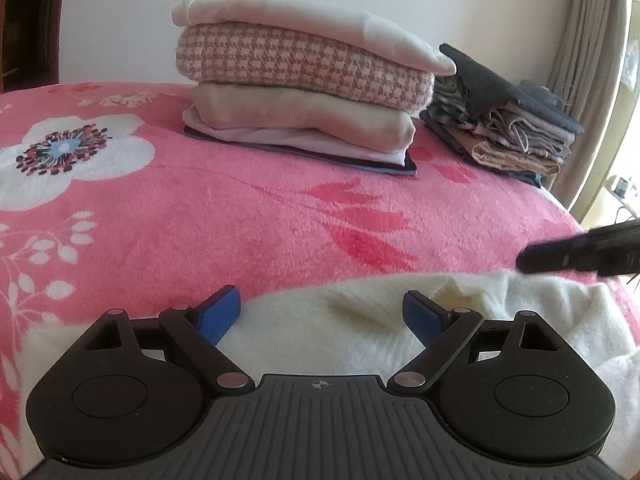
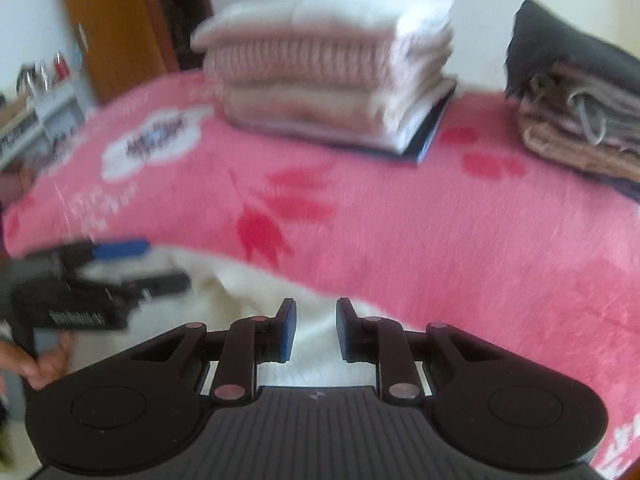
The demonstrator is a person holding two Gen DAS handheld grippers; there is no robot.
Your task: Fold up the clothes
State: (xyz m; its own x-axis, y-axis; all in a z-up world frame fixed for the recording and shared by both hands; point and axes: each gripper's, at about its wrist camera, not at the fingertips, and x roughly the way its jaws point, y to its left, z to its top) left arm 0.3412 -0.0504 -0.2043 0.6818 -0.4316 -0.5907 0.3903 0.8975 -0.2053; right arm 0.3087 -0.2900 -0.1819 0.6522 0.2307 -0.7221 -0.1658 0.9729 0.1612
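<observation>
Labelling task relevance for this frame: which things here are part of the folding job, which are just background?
In play:
- cream fleece garment, unfolded at the near edge of the bed
- left gripper, open over it
- right gripper, narrow gap, nothing visibly pinched

Background:
- folded light pile
- folded dark pile
- pink floral blanket
- curtain

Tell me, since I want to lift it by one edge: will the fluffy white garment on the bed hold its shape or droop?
The white garment will probably droop: it already lies in soft bumps and creases on the blanket. Its fuzzy pile suggests it grips well, not slippery. It looks thick, so likely bulky yet light.
</observation>
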